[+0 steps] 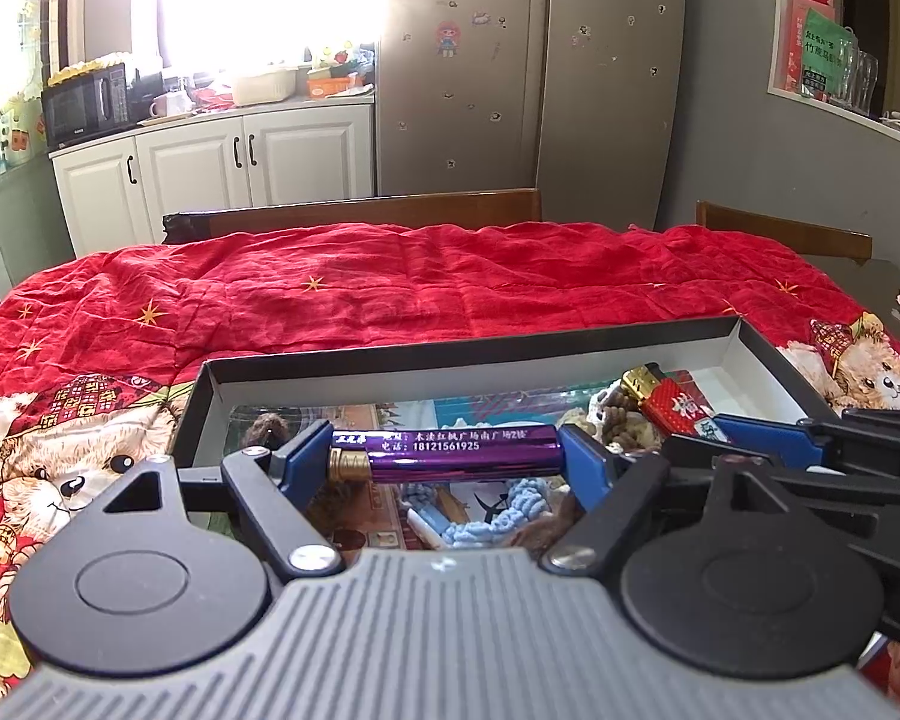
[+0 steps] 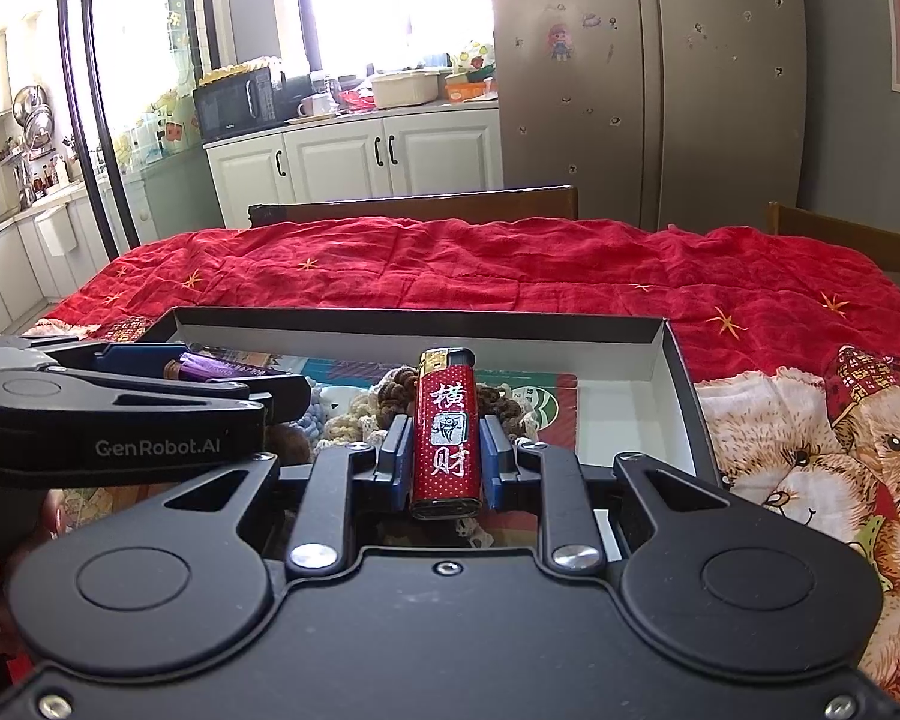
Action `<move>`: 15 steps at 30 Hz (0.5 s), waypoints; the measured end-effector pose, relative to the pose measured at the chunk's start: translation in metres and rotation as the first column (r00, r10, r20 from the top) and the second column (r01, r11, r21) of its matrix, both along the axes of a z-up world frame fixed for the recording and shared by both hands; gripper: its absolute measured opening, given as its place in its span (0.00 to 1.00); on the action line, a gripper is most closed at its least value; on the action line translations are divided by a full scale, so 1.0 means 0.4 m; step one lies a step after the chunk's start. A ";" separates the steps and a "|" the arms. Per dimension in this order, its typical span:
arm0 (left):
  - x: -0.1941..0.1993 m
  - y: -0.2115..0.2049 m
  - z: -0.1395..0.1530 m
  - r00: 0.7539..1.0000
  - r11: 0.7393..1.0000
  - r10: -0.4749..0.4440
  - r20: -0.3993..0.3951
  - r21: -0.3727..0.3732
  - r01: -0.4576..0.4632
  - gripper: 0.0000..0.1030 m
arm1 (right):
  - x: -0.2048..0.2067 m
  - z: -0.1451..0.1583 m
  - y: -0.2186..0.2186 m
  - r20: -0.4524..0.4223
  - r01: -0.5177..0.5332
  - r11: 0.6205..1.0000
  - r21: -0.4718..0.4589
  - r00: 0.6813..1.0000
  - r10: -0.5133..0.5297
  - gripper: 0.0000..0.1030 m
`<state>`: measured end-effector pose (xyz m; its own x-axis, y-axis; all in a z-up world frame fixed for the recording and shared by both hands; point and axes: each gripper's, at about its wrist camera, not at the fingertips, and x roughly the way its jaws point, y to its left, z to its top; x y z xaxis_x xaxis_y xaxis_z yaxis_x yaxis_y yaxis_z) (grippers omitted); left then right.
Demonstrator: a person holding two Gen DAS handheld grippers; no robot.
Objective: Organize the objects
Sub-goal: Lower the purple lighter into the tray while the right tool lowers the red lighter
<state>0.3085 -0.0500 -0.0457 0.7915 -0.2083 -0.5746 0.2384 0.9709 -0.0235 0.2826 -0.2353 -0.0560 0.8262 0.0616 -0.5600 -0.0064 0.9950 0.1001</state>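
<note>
Lighters being held over the open box (image 1: 750, 354), both hands side by side. Left gripper (image 1: 447, 456) jaws pinching purple lighter (image 1: 450, 454) endwise, long axis crosswise. Right gripper (image 2: 444, 462) jaws clamping red lighter (image 2: 446, 432), axis pointing forward.

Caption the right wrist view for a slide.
Right tongs grip a red lighter upright over the open box.

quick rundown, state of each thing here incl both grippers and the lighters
left gripper: shut on purple lighter, held crosswise end to end
purple lighter: lifted over the box, lying level
right gripper: shut on red lighter
red lighter: held lengthwise along the fingers, gold cap pointing away
box: open, no lid, on the red cloth
crochet pieces: loose in the box
</note>
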 end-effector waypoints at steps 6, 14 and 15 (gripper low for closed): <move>0.000 0.000 0.000 1.000 1.000 0.001 0.001 0.003 -0.001 0.78 | 0.000 -0.003 0.000 -0.003 -0.001 1.000 0.001 1.000 0.001 0.22; -0.001 -0.001 0.000 1.000 1.000 0.003 0.002 0.002 -0.003 0.80 | 0.001 -0.004 -0.005 -0.001 0.001 1.000 0.010 1.000 -0.001 0.23; -0.001 -0.001 0.000 1.000 1.000 0.003 0.002 0.003 -0.003 0.80 | 0.001 -0.003 -0.005 0.000 0.001 1.000 0.011 1.000 -0.001 0.23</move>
<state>0.3080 -0.0505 -0.0458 0.7930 -0.2042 -0.5739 0.2358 0.9716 -0.0199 0.2829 -0.2372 -0.0573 0.8260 0.0670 -0.5597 -0.0054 0.9938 0.1109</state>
